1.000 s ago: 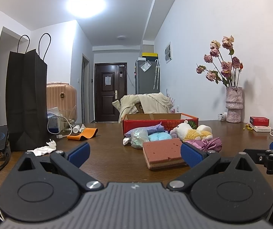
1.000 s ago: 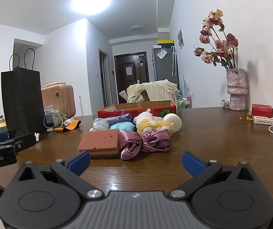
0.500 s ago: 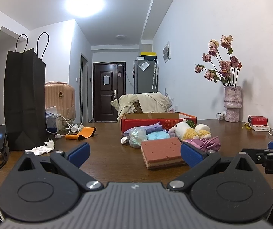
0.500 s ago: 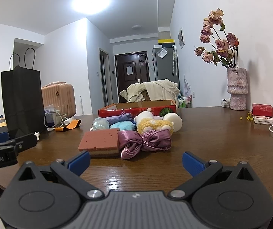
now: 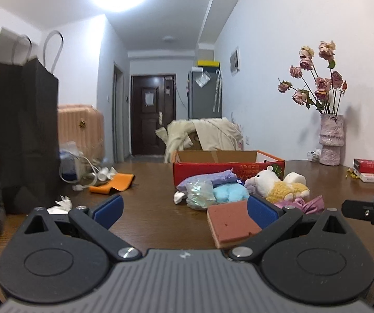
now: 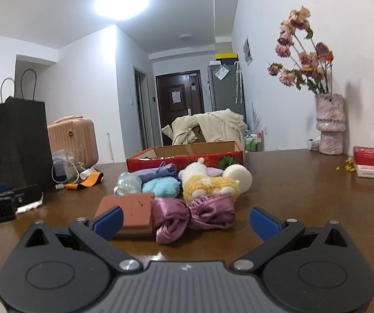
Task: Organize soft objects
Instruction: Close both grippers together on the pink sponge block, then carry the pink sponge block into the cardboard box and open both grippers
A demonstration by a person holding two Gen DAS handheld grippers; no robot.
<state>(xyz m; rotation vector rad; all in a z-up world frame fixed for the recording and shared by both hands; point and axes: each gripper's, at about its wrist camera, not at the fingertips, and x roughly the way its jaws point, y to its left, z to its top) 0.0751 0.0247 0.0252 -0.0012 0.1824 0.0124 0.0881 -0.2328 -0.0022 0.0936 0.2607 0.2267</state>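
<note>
In the left wrist view, the left gripper (image 5: 184, 208) is hovering with jaws spread wide and holding nothing, the brown sponge (image 5: 232, 223) lying on the table (image 5: 155, 182) ahead, toward its right finger. In the right wrist view, the right gripper (image 6: 185, 217) is likewise gaping empty, and the purple satin bow (image 6: 190, 215) is lying crosswise just ahead between its fingers, the sponge (image 6: 132, 211) touching the bow's left; the right hand seems nearer the bow.

I see my left gripper (image 5: 184, 206) as a ribbed grey housing with black linkage arms, round black discs, silver screws and blue pads. My right gripper (image 6: 185, 215) looks identical; white "Robot.AI" lettering marks the left's side.
</note>
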